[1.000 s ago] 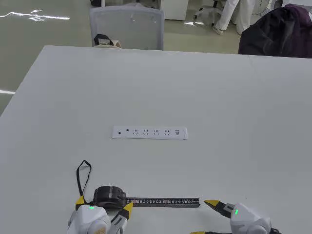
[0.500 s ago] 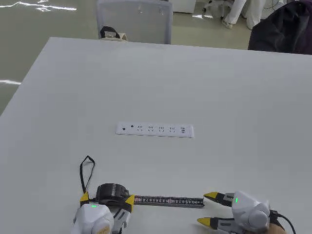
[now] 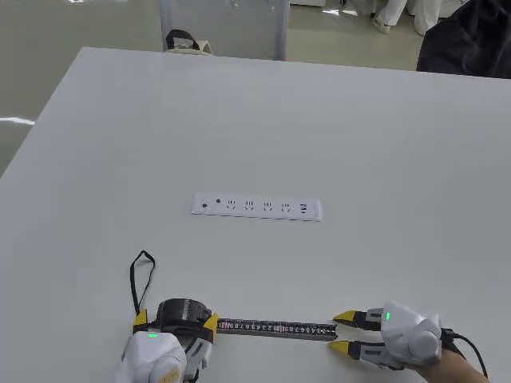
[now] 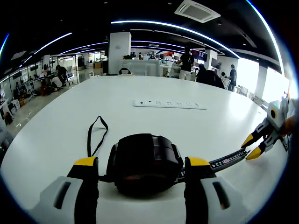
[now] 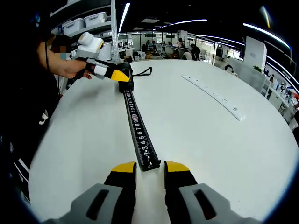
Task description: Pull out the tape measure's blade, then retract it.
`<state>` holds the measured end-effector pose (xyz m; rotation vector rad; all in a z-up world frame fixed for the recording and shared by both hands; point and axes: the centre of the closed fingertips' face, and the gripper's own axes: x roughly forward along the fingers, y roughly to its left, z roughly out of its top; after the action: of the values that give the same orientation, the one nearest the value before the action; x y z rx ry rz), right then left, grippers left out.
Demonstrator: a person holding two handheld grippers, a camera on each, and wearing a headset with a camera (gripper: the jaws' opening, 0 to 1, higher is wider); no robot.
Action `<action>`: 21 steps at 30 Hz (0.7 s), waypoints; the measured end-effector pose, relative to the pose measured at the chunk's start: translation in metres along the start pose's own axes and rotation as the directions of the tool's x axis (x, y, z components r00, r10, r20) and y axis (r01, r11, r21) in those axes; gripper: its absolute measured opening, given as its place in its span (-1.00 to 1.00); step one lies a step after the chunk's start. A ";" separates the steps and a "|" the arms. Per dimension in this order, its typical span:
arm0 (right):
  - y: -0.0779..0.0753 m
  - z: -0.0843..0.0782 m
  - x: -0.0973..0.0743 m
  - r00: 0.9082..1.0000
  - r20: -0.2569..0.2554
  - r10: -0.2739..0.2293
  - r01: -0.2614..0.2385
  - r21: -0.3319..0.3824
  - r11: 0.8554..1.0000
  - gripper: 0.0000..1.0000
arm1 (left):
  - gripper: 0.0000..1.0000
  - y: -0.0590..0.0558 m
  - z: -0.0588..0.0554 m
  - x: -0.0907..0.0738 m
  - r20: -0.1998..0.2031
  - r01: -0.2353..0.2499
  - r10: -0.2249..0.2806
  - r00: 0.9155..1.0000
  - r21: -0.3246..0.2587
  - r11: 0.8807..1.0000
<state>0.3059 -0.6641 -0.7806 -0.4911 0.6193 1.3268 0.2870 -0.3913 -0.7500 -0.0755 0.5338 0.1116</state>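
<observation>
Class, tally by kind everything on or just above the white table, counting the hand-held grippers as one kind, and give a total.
tape measure: 1
power strip: 1
grippers: 2, the left gripper and the right gripper
Total: 4

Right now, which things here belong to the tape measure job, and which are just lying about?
Job: tape measure case, held in the left claw; blade, pulled out along the table; right claw, open at the blade's tip.
Lying about: power strip; chair beyond the table.
</observation>
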 end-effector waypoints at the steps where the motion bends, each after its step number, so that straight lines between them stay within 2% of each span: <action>1: 0.000 -0.001 0.000 1.000 -0.006 0.001 -0.001 -0.004 1.000 -0.59 | 0.44 0.000 -0.001 0.002 0.000 0.000 0.000 1.000 0.000 1.000; 4: 0.001 -0.003 0.000 1.000 -0.004 0.014 -0.014 -0.002 1.000 -0.69 | 0.41 -0.001 -0.002 0.003 0.001 0.000 0.000 1.000 0.002 1.000; 12: 0.002 0.000 0.003 0.999 0.016 0.040 -0.040 -0.020 0.999 -0.71 | 0.35 -0.003 -0.002 0.005 -0.008 0.001 -0.001 1.000 -0.007 1.000; 21: 0.001 0.002 0.002 0.999 0.017 0.036 -0.036 -0.040 0.999 -0.75 | 0.31 -0.005 -0.005 0.005 -0.016 0.000 -0.001 1.000 -0.017 1.000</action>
<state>0.3055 -0.6609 -0.7808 -0.5019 0.5907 1.3783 0.2895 -0.3958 -0.7564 -0.0928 0.5488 0.1152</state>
